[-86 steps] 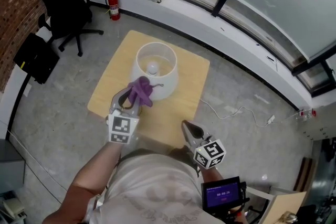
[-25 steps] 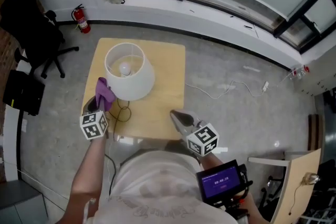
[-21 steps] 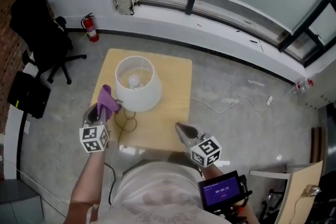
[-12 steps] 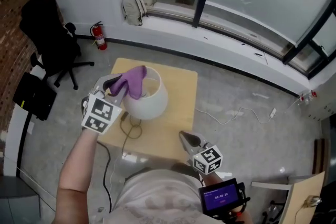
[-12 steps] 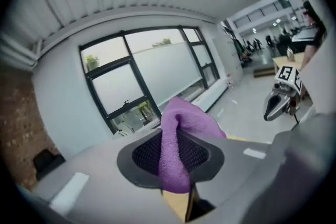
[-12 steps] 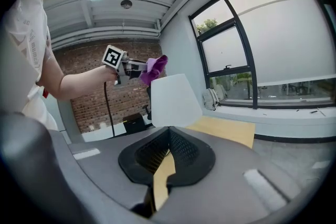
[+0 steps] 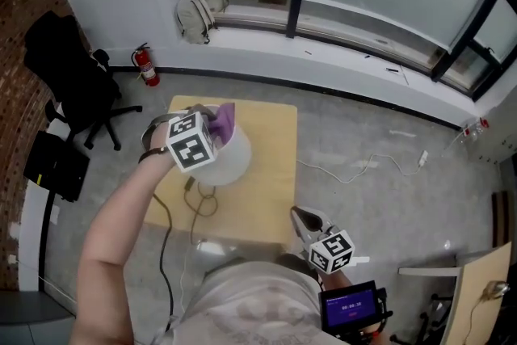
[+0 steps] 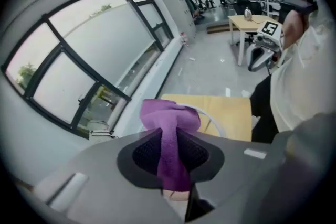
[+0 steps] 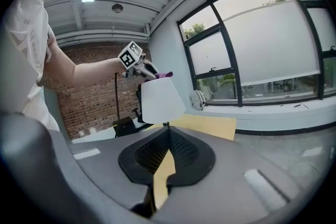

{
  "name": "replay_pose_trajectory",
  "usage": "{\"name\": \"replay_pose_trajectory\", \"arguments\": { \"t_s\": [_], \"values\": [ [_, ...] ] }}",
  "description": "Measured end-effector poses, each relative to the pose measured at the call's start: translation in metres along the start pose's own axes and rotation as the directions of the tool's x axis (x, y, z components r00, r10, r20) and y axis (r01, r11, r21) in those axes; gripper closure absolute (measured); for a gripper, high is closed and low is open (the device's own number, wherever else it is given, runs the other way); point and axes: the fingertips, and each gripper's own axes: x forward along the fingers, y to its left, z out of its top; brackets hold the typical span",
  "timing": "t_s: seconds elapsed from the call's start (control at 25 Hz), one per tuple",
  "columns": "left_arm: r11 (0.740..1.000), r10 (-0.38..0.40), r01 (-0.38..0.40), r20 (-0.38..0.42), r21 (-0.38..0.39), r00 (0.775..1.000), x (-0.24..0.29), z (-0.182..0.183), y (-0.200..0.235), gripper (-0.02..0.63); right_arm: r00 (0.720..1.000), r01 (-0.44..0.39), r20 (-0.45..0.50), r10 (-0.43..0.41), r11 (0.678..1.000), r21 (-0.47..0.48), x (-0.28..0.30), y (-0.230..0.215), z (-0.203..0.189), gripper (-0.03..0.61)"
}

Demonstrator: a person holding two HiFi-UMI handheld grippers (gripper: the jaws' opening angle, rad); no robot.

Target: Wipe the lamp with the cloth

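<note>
The white lamp shade [image 7: 232, 159] stands on the small wooden table [image 7: 262, 174]. My left gripper [image 7: 215, 125] is raised over the shade's top rim and is shut on the purple cloth [image 7: 225, 120]. In the left gripper view the cloth [image 8: 169, 134] hangs out between the jaws, with the shade's rim [image 8: 209, 119] just beyond it. My right gripper [image 7: 309, 220] stays low by the table's near edge, shut, with nothing in it. In the right gripper view the shade [image 9: 160, 100] stands ahead, and the left gripper [image 9: 148, 67] and cloth [image 9: 165, 75] are at its top.
The lamp's cord [image 7: 199, 202] loops over the table's near left part. A black office chair [image 7: 71, 65], a fire extinguisher [image 7: 148, 66] and a backpack [image 7: 194, 15] are along the far wall. A white cable [image 7: 367, 166] lies on the floor to the right.
My left gripper has risen with the cloth from the shade's left side to its top rim and rolled over. The right gripper has shifted only slightly.
</note>
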Motion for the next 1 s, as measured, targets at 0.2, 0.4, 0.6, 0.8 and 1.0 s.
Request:
{"name": "replay_pose_trajectory", "arguments": {
  "t_s": [0.2, 0.4, 0.6, 0.8, 1.0],
  "values": [
    [0.978, -0.196, 0.204, -0.171, 0.036, 0.966, -0.004, -0.016, -0.023, 0.541, 0.999, 0.028, 0.015, -0.028, 0.999, 0.029, -0.015, -0.01, -0.003, 0.565],
    [1.0, -0.016, 0.017, -0.225, 0.004, 0.974, -0.015, -0.022, 0.021, 0.54, 1.0, -0.002, 0.028, 0.001, 0.999, 0.037, -0.016, -0.006, -0.002, 0.565],
    [0.973, 0.181, -0.193, -0.099, -0.128, 0.979, -0.042, 0.0, 0.045, 0.54, 0.998, -0.056, 0.042, 0.055, 0.998, 0.021, -0.014, -0.019, 0.004, 0.565],
    [0.871, 0.378, -0.351, 0.011, -0.344, 0.926, -0.093, 0.01, 0.053, 0.54, 0.99, -0.121, 0.074, 0.121, 0.993, -0.002, -0.014, -0.046, 0.028, 0.565],
    [0.727, 0.484, -0.364, 0.059, -0.582, 0.873, -0.126, 0.003, 0.032, 0.54, 0.979, -0.177, 0.099, 0.18, 0.984, -0.035, -0.018, -0.07, 0.05, 0.565]
  ]
}}
